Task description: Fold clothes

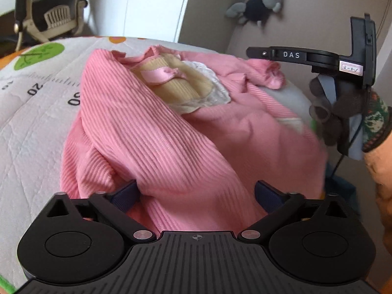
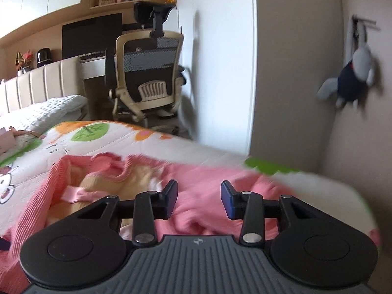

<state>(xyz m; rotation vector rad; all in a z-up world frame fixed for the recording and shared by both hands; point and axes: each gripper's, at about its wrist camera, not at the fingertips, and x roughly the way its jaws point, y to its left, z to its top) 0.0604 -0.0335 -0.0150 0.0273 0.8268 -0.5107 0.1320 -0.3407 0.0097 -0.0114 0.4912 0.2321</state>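
Best done by pinching one single layer at the edge and drawing it flat before the next fold. Pink ribbed garment [image 1: 156,142] lying rumpled on the bed [image 1: 31,112], cream lining up. Left gripper [image 1: 196,196] low over the near hem, jaws spread wide with cloth bulging between. Right gripper [image 2: 199,199] level above the far side, jaws apart, gripping nothing, gloved hand [image 1: 340,112] behind it
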